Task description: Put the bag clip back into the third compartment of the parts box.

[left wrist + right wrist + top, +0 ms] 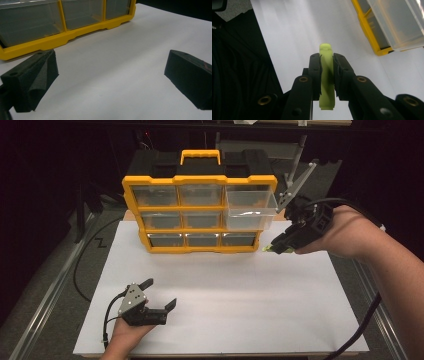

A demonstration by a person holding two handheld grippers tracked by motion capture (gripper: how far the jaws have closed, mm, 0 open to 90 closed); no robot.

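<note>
The desk (225, 320), covered in white, carries a yellow-and-black drawer organizer (200, 202) at its far side, with the top-right clear drawer (249, 206) pulled out. The right hand-held gripper (272, 247) hovers just in front of and below that drawer, jaws clamped on a small lime-green plastic piece (326, 77). The left hand-held gripper (162, 292) rests near the desk's front edge, jaws wide apart and empty. The step in hand looks like carrying the piece to the open drawer; next it needs lifting over the drawer's rim before release.

A white board (225, 310) covers the table, with a black cable (82, 265) curling at its left.
</note>
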